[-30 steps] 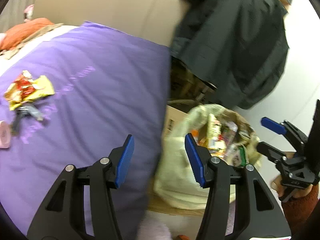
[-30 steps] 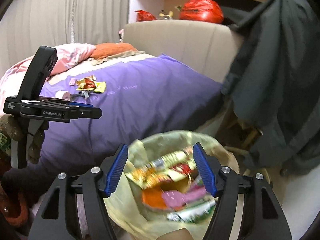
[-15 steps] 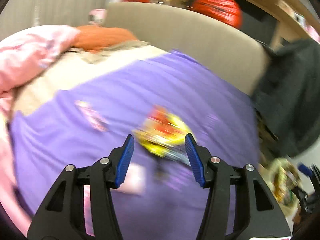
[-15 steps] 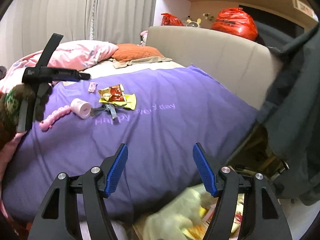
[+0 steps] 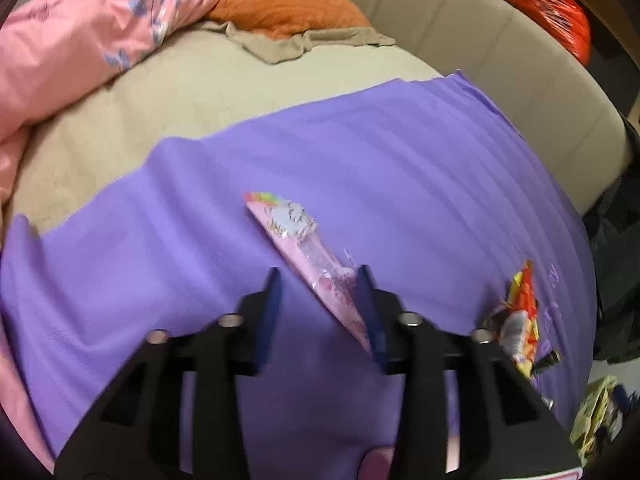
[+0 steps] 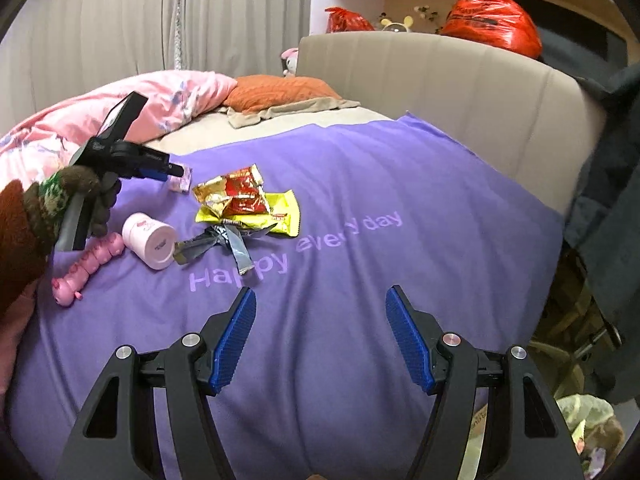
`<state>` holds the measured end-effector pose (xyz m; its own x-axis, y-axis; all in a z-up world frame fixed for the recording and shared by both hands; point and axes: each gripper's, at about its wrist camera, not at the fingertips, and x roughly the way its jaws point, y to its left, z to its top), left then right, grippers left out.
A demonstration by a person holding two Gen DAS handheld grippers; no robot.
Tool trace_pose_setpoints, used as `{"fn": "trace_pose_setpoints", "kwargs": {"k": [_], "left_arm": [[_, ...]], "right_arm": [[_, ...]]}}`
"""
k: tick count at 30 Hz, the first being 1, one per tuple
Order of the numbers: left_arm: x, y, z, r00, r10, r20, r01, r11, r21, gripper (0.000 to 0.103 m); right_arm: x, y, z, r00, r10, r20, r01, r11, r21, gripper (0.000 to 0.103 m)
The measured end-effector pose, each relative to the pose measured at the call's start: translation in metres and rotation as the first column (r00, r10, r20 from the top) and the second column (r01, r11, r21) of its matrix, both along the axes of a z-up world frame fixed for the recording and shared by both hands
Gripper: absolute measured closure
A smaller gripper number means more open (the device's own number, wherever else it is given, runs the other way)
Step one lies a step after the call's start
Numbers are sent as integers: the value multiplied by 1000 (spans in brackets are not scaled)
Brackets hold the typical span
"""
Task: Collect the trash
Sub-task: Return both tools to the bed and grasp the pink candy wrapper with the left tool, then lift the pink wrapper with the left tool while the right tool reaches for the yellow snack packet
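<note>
Blue-padded, the left hand-held gripper (image 5: pixel 320 304) is closing around a pink wrapper (image 5: pixel 308 256) that lies flat on the purple blanket (image 5: pixel 400 160); the wrapper's near end sits between the pads, against the right one, but not yet pinched. The right hand-held gripper (image 6: pixel 322 338) stands spread wide over bare blanket, holding nothing. Past it lies a heap of red and yellow snack wrappers (image 6: pixel 244 204) with a crumpled grey wrapper (image 6: pixel 224 242) just in front, and a small pink cup (image 6: pixel 150 240) on its side next to a pink toy (image 6: pixel 90 266). A trash bag (image 6: pixel 588 428) showing wrappers inside sits off the bed's lower right edge. Open blanket runs right to the beige headboard (image 6: pixel 460 76); a pink quilt (image 5: pixel 80 28) crowds the left.
</note>
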<state>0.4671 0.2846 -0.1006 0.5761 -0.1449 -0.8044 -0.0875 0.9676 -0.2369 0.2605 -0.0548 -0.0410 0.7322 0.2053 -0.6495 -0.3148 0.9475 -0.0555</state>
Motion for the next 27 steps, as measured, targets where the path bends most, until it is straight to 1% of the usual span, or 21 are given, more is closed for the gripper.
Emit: {"fn": "trace_pose_setpoints", "kwargs": {"k": [1, 2, 4, 6, 10, 12, 15, 17, 18, 19, 20, 21, 24, 27], "left_arm": [[-1, 0, -2, 1000, 8, -2, -8, 1000, -4, 92], [-3, 1, -2, 1000, 11, 3, -11, 1000, -10, 96], [-11, 2, 6, 999, 3, 36, -2, 1000, -27, 98], [-26, 0, 21, 998, -11, 69, 13, 999, -35, 99], [-66, -7, 54, 990, -60, 130, 63, 998, -20, 99], [-89, -10, 69, 986, -71, 151, 78, 996, -35, 99], [-125, -14, 83, 984, -69, 164, 84, 993, -85, 99], [-144, -15, 83, 987, -48, 154, 67, 990, -125, 99], [-155, -14, 77, 988, -42, 147, 69, 981, -183, 99], [-160, -15, 71, 989, -45, 142, 75, 973, -220, 99], [-163, -17, 67, 989, -50, 138, 82, 969, -231, 99], [-165, -23, 58, 989, -71, 130, 99, 971, -217, 99], [-161, -33, 47, 984, -117, 132, 137, 978, -156, 99], [-156, -30, 41, 980, -135, 146, 159, 974, -163, 99]], "right_arm": [[1, 2, -3, 1000, 5, -4, -5, 1000, -6, 39], [3, 3, -5, 1000, 7, -6, -7, 1000, -8, 39], [5, 2, -7, 1000, 15, -15, -14, 1000, 16, 39], [8, 3, -8, 999, 24, -21, -23, 999, 48, 39], [15, 15, -9, 998, 49, -26, -46, 996, 81, 39], [20, 23, -7, 998, 61, -19, -59, 994, 92, 39], [32, 39, -4, 996, 87, -13, -85, 991, 102, 39], [37, 48, -3, 995, 96, -12, -94, 990, 102, 39], [41, 52, -3, 995, 103, -13, -101, 990, 101, 39], [45, 59, -3, 994, 110, -14, -108, 990, 94, 39], [47, 64, -4, 993, 117, -15, -116, 990, 85, 39], [49, 67, -3, 992, 123, -16, -121, 989, 79, 39], [58, 83, -2, 990, 142, -17, -142, 989, 39, 39], [74, 99, -5, 988, 151, -25, -150, 988, 23, 39]]}}
